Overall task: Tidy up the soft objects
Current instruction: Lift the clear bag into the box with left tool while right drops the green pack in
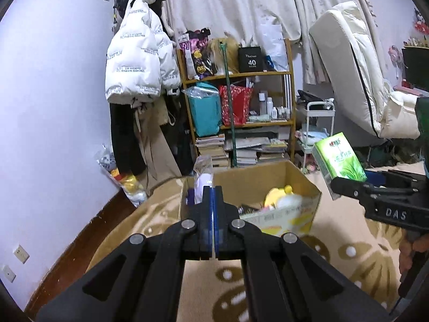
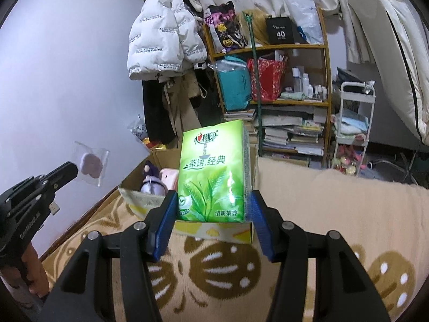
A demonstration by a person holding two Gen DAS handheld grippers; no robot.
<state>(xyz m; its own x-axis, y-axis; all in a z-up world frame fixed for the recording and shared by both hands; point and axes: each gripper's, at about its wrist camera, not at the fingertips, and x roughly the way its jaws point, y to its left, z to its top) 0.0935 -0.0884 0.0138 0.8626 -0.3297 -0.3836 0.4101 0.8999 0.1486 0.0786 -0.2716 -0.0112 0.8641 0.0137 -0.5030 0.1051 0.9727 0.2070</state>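
The fingers of the right gripper squeeze a green tissue pack from both sides, holding it upright in the air over the cardboard box. The left gripper is pinched tight on the edge of a small clear bag with something soft and pale purple inside. The box sits on a tan rug and has soft toys in it. Behind stand a messy shelf and a white puffy coat.
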